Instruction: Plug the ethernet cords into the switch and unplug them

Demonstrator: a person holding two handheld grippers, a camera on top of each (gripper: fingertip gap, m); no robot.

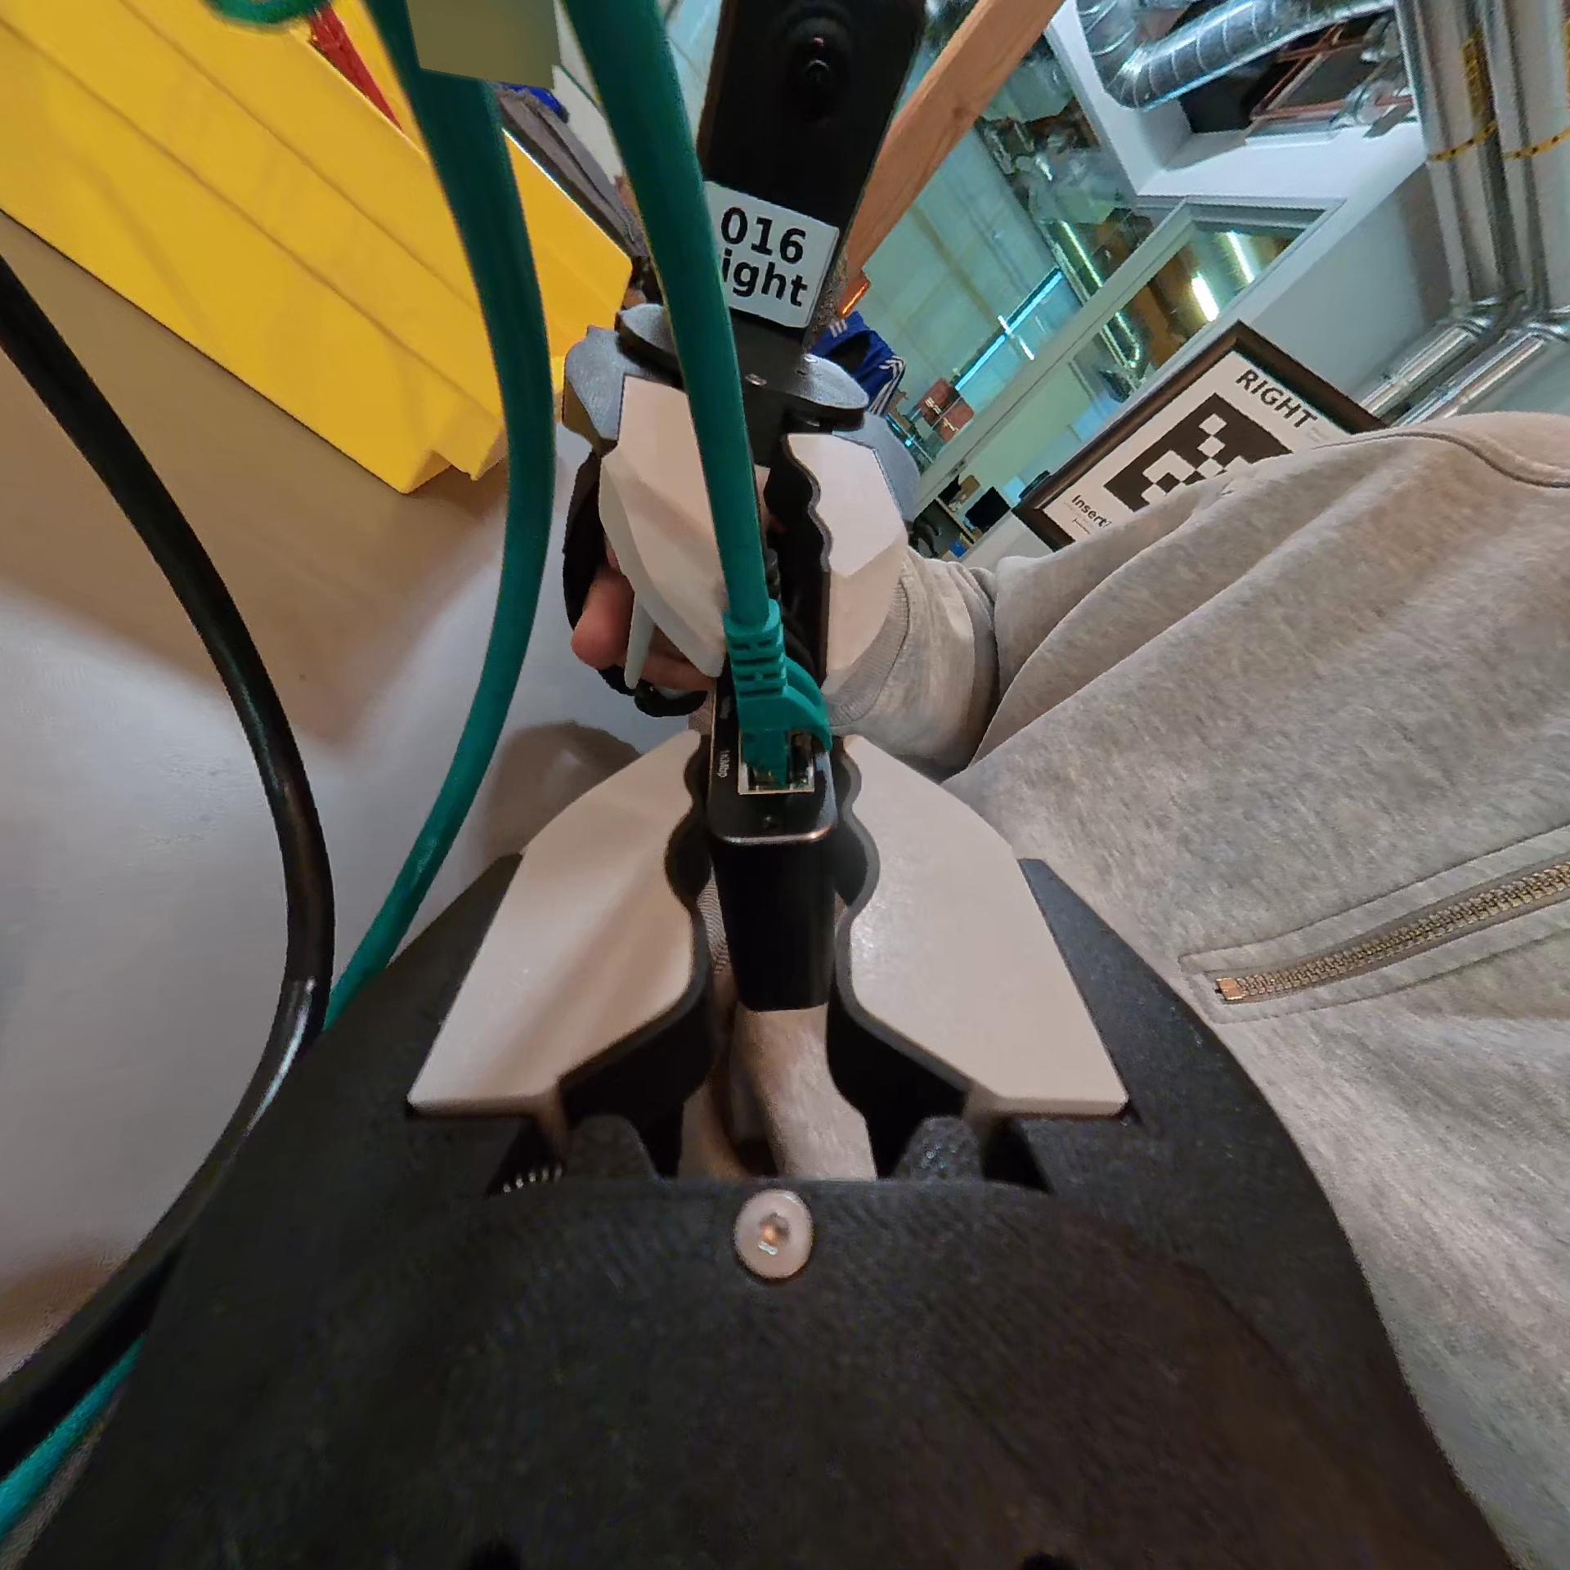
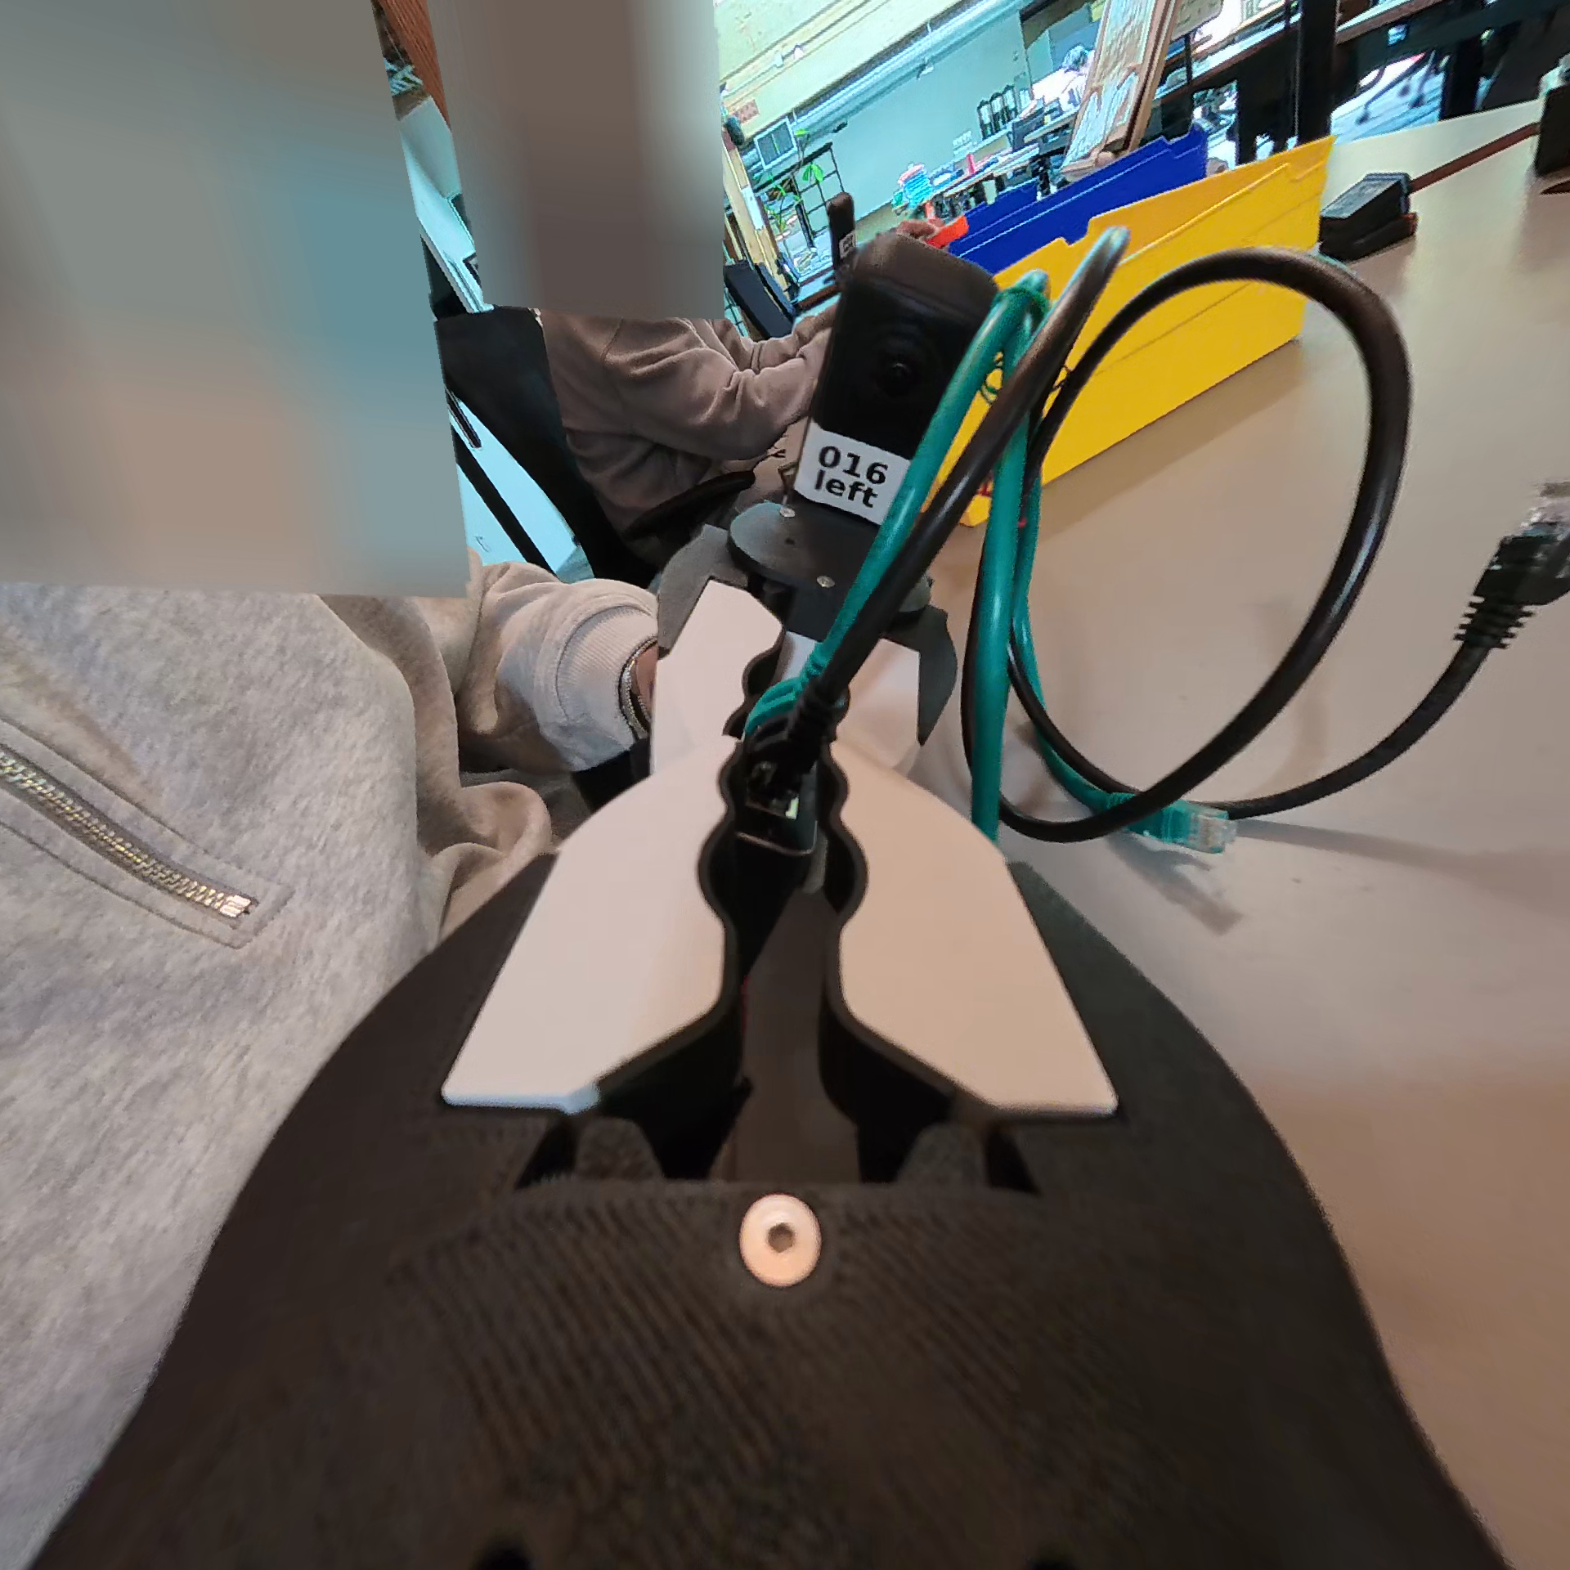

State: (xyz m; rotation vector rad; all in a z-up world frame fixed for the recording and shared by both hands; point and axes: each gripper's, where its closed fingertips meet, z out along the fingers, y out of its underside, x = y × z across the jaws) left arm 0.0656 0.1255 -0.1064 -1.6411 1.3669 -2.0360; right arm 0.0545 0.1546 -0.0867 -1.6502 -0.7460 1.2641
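My left gripper [image 1: 769,816] is shut on one end of the narrow black switch [image 1: 771,917]. A green ethernet plug [image 1: 763,680] sits in a port on its top face. My right gripper [image 1: 769,629] faces it from the far end. In the right wrist view, my right gripper [image 2: 777,790] is shut on the switch [image 2: 765,858]. A black plug [image 2: 786,739] enters a port at my fingertips, and the green plug [image 2: 777,698] is just behind it. The left gripper [image 2: 794,671] holds the far end. The cords' loose ends, green [image 2: 1194,824] and black [image 2: 1521,561], are free.
The tan table [image 2: 1274,977] carries the looped green cord [image 2: 994,663] and black cord [image 2: 1376,476]. A yellow bin [image 2: 1189,280] and a blue bin [image 2: 1070,200] stand behind. A grey sleeve [image 1: 1274,765] fills the right of the left wrist view. Another person [image 2: 671,382] sits beyond.
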